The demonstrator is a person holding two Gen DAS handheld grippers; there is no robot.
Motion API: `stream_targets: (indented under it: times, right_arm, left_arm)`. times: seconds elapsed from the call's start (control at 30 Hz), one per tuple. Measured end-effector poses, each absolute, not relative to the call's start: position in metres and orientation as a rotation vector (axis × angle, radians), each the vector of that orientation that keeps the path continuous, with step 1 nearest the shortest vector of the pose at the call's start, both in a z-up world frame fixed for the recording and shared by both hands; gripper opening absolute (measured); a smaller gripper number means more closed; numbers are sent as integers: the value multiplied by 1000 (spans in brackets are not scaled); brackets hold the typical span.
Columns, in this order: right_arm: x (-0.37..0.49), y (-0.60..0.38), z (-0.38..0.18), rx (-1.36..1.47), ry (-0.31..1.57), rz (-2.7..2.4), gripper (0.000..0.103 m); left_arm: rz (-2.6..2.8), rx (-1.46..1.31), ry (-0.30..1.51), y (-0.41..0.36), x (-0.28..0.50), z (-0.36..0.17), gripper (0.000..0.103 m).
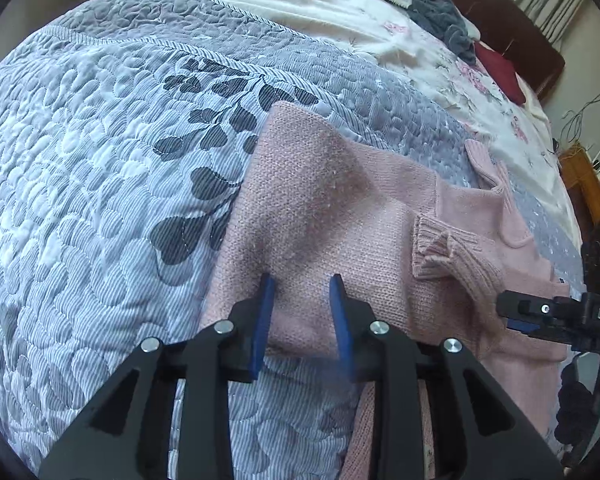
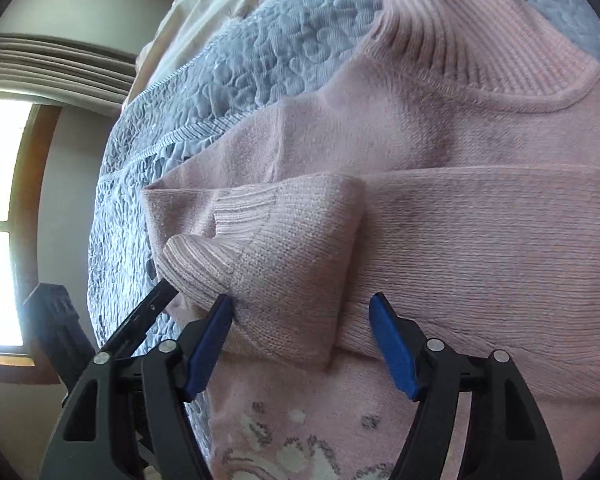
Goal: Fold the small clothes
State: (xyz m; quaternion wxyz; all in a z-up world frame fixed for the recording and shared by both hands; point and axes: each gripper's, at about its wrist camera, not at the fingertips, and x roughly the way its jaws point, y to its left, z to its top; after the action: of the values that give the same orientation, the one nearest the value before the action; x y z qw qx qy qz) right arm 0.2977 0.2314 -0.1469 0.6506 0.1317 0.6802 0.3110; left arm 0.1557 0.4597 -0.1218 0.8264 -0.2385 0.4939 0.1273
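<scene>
Left gripper (image 1: 302, 280) sits spread apart over the pink sweater (image 1: 324, 216), blue fingers (image 1: 265, 312) parted with knit showing between them and nothing pinched; it hovers at the near edge of a folded panel of the sweater, which lies on the grey quilt (image 1: 100, 168); a ribbed cuff (image 1: 440, 248) is laid across the sweater to the right, and the collar (image 1: 488, 168) points away toward the far side of the bed; beyond it, a white floral sheet (image 1: 340, 12), a dark grey garment (image 1: 432, 4) and a red cushion (image 1: 500, 72) near the headboard; the other tool's black tip shows at the right edge.

Right gripper (image 2: 302, 308) is released too, jaws wide; its left blue finger (image 2: 212, 340) is just touching the knit below the folded sleeve's cuff (image 2: 204, 264), the right finger (image 2: 392, 344) stands clear above the fabric; the sleeve (image 2: 420, 220) is folded across the chest, under the ribbed collar (image 2: 452, 52); a white knitted pattern (image 2: 300, 452) peeks out at the bottom; quilt (image 2: 228, 92) behind, window (image 2: 0, 220) far left.
</scene>
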Motion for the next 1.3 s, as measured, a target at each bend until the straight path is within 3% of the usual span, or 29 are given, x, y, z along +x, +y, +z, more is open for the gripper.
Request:
stream_targets:
  times: [0.1,0.17,0.27,0.53,0.97,1.03,1.1,1.3]
  right_arm:
    - [295,241,-154,264,1546,719,24]
    - [293,236,-147,258,1513,757,16]
    - [292,213,-122,248,1428,781,14]
    - [301,130,-83,227,1322,707,14]
    - [315,87,-153,205,1422,541,17]
    - [312,86,-145,171,1407,530,23]
    - [306,86,-124,80,1342,476,39]
    - [282,125,-79,-93,1219,578,47]
  left_arm:
    - [261,-525,1040,460,152,-116,29]
    - [256,-530,1028,460,148,-110,29]
    - [241,-526,998,457,147,-98,30]
    - [128,-489,965,408,176,-80,30]
    - [111,-429,1091,366,209,-135,29]
    - [105,-425,1096,367,210,-133,29]
    - [103,-419,1101,368,209,-128,29]
    - [90,-401,1043,358,209,-101,32]
